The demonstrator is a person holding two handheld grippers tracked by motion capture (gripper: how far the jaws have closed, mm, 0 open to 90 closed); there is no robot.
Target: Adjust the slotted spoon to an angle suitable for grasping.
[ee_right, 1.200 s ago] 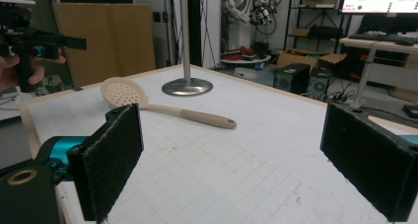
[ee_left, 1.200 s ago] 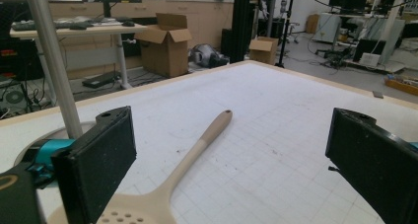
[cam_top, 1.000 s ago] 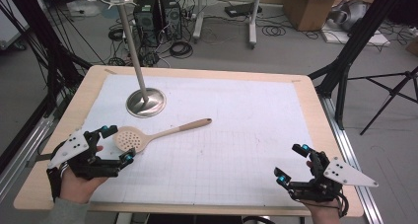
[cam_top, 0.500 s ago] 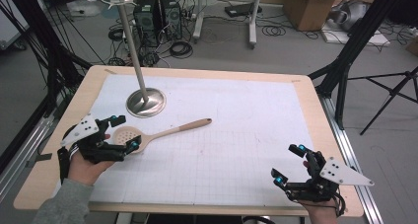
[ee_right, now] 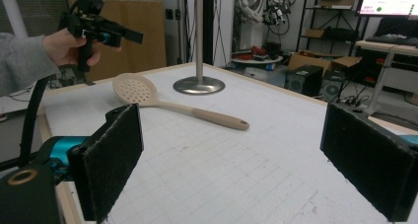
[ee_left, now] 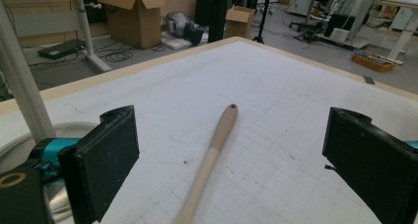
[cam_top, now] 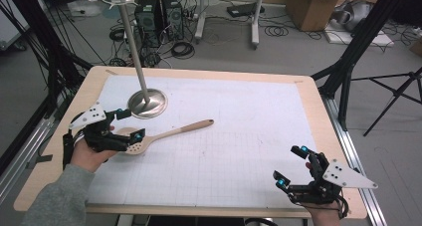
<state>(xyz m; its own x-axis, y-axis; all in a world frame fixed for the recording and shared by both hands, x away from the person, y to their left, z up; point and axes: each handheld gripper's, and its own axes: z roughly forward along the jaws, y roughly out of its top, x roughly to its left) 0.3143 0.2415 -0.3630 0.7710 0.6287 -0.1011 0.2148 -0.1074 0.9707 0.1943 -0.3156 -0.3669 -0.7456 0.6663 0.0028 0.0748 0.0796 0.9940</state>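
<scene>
A beige slotted spoon (cam_top: 164, 134) lies flat on the white gridded mat (cam_top: 239, 131), head at the left, handle pointing right. In the left gripper view its handle (ee_left: 212, 155) runs forward between the jaws. My left gripper (cam_top: 128, 122) is open and hovers over the spoon's perforated head (ee_right: 134, 89), jaws on either side and not closed on it. In the right gripper view that left gripper (ee_right: 106, 34) is held up above the head. My right gripper (cam_top: 291, 166) is open near the table's front right edge, with nothing between its jaws.
A metal stand with a round base (cam_top: 147, 104) and a tall pole (cam_top: 133, 37) rises at the back left, just behind the spoon's head. The wooden table rim (cam_top: 318, 116) frames the mat. Cables, boxes and tripod legs lie on the floor beyond.
My left gripper has moved forward and to the right, from beside the spoon's head to over it. The right gripper has barely shifted. The spoon lies where it was.
</scene>
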